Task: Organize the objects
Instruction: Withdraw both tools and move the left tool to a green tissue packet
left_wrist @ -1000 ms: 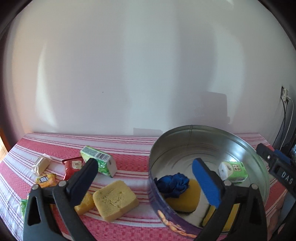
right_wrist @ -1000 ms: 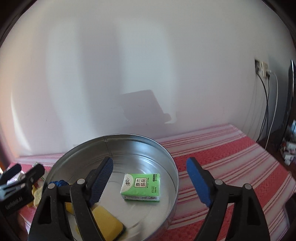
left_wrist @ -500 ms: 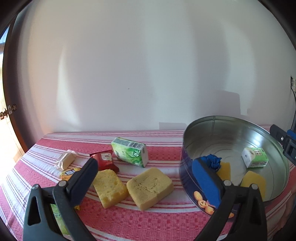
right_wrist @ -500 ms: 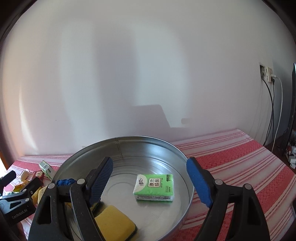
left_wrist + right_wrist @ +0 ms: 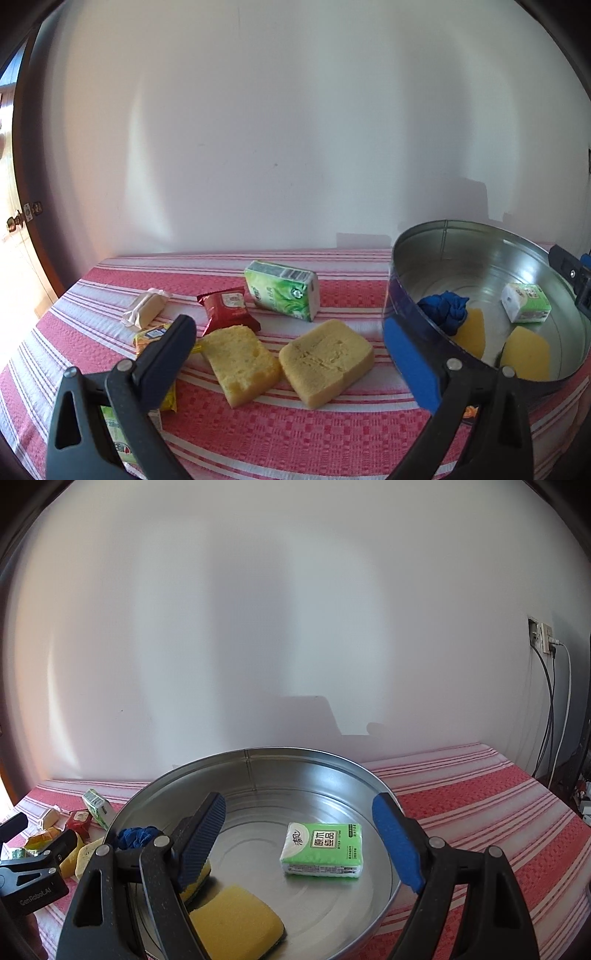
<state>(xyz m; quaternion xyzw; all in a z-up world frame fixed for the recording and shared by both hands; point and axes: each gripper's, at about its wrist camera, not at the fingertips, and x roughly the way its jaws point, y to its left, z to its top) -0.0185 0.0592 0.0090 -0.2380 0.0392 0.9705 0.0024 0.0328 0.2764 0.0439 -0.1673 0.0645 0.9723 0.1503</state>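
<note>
A round metal tin stands on the red striped cloth. Inside lie a green tissue pack, a blue cloth ball and two yellow sponges. Left of the tin lie two cake-like sponge pieces, a green tissue pack, a red snack packet, a pale wrapped bar and a yellow packet. My left gripper hangs open above the sponge pieces. My right gripper is open over the tin, holding nothing.
A white wall closes the back of the table. A wall socket with hanging cables is at the right. A green packet lies near the front left edge under my left finger. A wooden door frame stands at the left.
The left gripper swung left, away from the tin, and now faces the loose items on the cloth. The right gripper shifted slightly over the tin; the tissue pack sits more centred between its fingers.
</note>
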